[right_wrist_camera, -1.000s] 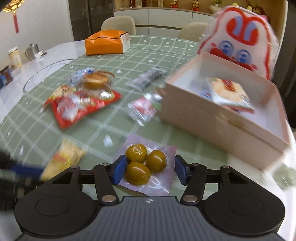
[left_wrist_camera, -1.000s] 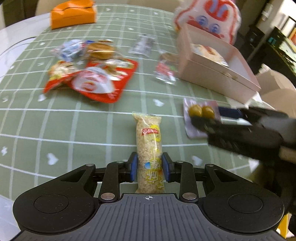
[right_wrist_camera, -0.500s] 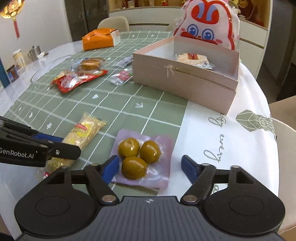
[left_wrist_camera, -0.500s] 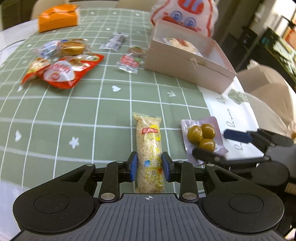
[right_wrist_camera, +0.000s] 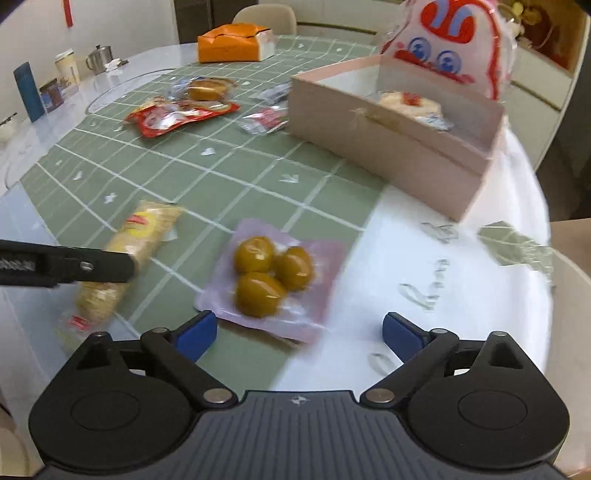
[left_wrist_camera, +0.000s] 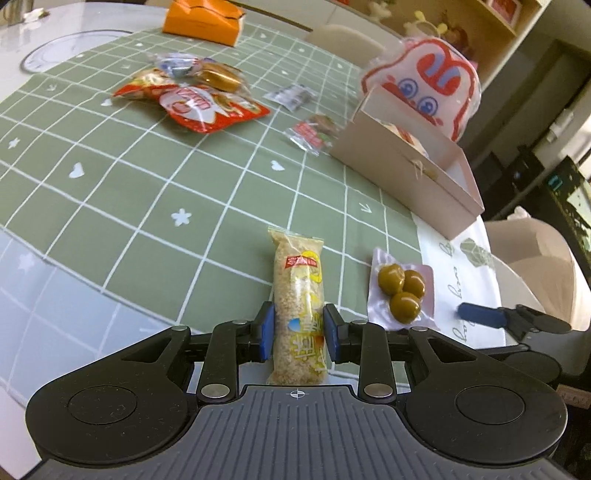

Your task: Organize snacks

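My left gripper (left_wrist_camera: 294, 334) is shut on a long yellow rice-cracker packet (left_wrist_camera: 298, 299), near the table's front edge. The packet also shows in the right wrist view (right_wrist_camera: 136, 240), with the left gripper's finger across it. My right gripper (right_wrist_camera: 298, 332) is open and empty, just behind a pale purple pack of three green olives (right_wrist_camera: 271, 271), which lies flat on the table. The olive pack sits right of the cracker packet in the left wrist view (left_wrist_camera: 402, 288). A pink open box (right_wrist_camera: 391, 147) with snacks inside stands at the back right.
Red snack bags (left_wrist_camera: 195, 105), a bun packet (left_wrist_camera: 218, 75) and small wrapped snacks (left_wrist_camera: 314, 133) lie on the green checked cloth (left_wrist_camera: 147, 184). An orange box (left_wrist_camera: 201, 18) is at the far edge. A rabbit-face bag (right_wrist_camera: 454, 44) stands behind the pink box.
My right gripper has opened wider and drawn back from the olive pack, which now lies free on the table. My left gripper still holds the cracker packet; its view has swung.
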The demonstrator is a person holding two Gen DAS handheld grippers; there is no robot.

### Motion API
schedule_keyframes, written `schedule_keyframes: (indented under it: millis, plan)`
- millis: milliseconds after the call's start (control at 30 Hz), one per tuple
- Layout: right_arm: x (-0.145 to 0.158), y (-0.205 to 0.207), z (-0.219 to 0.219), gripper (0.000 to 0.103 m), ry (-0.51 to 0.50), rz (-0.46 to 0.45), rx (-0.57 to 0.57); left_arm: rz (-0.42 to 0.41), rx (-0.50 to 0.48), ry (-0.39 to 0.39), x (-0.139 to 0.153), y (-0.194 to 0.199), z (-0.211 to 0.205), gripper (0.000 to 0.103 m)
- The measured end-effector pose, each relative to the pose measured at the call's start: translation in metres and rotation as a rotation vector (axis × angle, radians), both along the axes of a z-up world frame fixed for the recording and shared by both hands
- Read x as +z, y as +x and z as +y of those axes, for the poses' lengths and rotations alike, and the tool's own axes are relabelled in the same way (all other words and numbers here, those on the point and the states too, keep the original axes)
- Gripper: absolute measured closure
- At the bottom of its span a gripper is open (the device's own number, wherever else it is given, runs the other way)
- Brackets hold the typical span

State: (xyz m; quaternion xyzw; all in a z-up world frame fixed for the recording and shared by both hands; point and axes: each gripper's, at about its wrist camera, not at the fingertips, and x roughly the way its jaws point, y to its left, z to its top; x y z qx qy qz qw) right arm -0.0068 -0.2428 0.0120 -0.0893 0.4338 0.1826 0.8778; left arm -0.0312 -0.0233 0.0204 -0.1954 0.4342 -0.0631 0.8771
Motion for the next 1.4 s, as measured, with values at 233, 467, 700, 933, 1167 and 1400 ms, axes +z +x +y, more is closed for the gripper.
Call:
schedule_keyframes:
  millis: [233,467,700,933,1167,1400]
  plan:
    - [0.011,-0.002,-0.016,0.018,0.043,-0.03,0.009,-0.009,-0.002,-0.005,-0.001,0.003,-0.002,0.07]
    - [0.001,0.017,0.009,0.019,0.049,-0.057,0.029,-0.018,-0.033,-0.024,-0.003,0.006,-0.001,0.07]
    - [0.005,0.015,0.018,0.046,0.085,-0.047,0.079,-0.013,-0.058,0.004,-0.002,0.007,-0.004,0.07]
    - [0.001,-0.009,0.014,0.046,0.078,-0.104,0.058,0.0,-0.088,0.024,0.0,0.009,-0.005,0.07]
    - [0.004,-0.016,0.004,0.048,0.086,-0.111,0.015,0.039,-0.133,0.096,0.005,0.018,-0.015,0.07]
    - [0.025,-0.022,-0.014,0.049,0.13,-0.17,-0.016,0.056,-0.181,0.1,0.007,0.022,-0.017,0.071]
